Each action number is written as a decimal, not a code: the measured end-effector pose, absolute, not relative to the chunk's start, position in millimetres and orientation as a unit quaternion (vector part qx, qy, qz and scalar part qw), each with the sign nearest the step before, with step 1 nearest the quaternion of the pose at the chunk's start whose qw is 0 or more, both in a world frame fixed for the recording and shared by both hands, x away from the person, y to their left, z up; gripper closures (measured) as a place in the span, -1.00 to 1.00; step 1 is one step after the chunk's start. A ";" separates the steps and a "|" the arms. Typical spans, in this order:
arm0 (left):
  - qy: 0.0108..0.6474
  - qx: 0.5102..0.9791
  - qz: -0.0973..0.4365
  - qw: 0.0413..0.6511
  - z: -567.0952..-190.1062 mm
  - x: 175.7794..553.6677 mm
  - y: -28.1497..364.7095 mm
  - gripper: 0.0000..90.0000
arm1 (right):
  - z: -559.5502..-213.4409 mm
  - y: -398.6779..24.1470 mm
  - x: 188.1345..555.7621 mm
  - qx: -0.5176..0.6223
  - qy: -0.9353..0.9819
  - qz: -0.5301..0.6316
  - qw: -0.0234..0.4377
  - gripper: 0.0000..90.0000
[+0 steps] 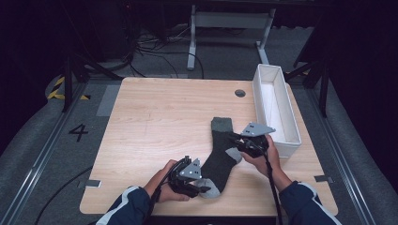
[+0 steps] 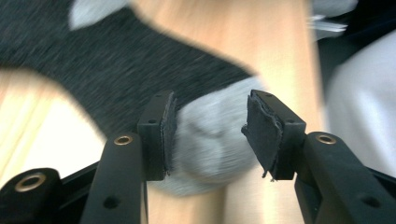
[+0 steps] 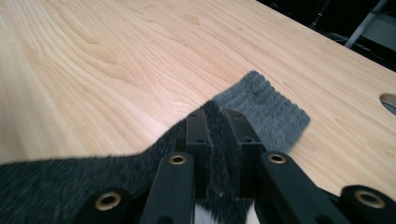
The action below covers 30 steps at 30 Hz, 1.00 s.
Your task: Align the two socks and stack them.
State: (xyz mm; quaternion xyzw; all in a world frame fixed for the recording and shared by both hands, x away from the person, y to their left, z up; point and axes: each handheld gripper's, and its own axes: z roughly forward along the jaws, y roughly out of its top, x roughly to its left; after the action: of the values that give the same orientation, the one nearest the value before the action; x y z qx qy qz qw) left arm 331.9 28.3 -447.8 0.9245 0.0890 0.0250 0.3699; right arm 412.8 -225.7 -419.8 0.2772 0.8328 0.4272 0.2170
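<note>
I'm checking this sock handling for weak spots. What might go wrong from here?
The left gripper stands open around the grey toe of the sock, so that end is loose and may drag or fold if pulled. The right gripper pinches only a narrow fold near the heel; the fabric could slip out.

Light falls from overhead onto the table (image 1: 155, 117); beyond it the room is dark. Up close, the sock (image 2: 116, 70) blurs.
</note>
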 end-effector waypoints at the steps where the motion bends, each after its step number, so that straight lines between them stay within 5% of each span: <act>1: 0.083 0.925 0.026 0.369 -449.0 331.9 28.0 0.18 | -421.1 -218.4 418.1 0.273 0.836 0.420 0.223 0.79; 30: 0.085 0.935 0.038 0.343 -459.5 325.7 42.7 0.16 | -455.0 -213.3 468.3 0.360 0.832 0.360 0.223 0.20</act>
State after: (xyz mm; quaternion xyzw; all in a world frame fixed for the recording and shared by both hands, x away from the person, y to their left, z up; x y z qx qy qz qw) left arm 325.7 42.7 -459.5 0.9346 0.0850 0.0384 0.3433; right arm 468.3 -213.3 -455.0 0.3602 0.8315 0.3596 0.2226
